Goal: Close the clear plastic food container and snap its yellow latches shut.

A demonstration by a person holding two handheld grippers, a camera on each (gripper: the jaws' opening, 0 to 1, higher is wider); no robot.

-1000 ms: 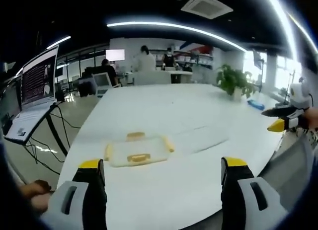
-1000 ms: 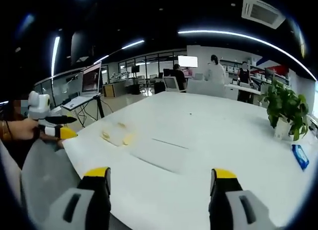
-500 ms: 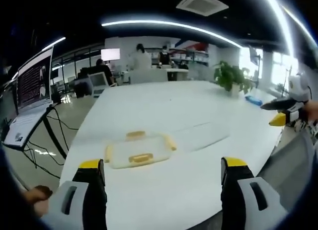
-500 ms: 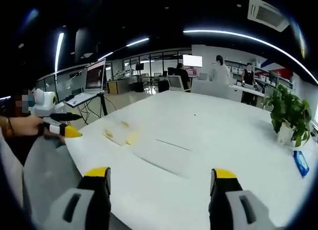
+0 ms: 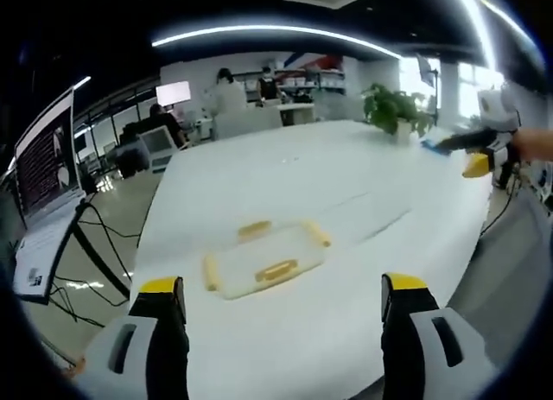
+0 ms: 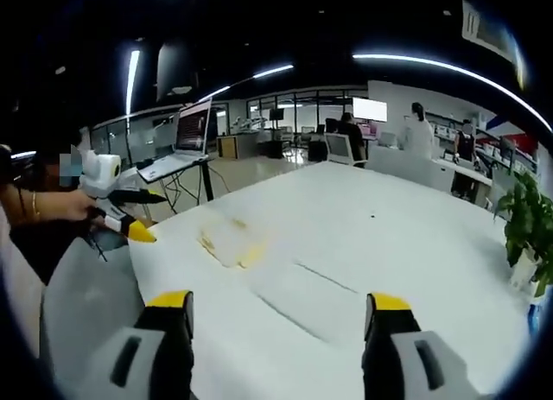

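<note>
Gaping wide with nothing between their jaws, the left gripper [image 5: 275,292] and right gripper [image 6: 281,305] hang over the white table's [image 5: 346,193] near edge. Since a second ago both views have swung, bringing the container [image 5: 263,260] nearer the left gripper; an approach, I judge, nothing touched. It lies flat, clear-walled, yellow latches [image 5: 277,269] around it.
</note>
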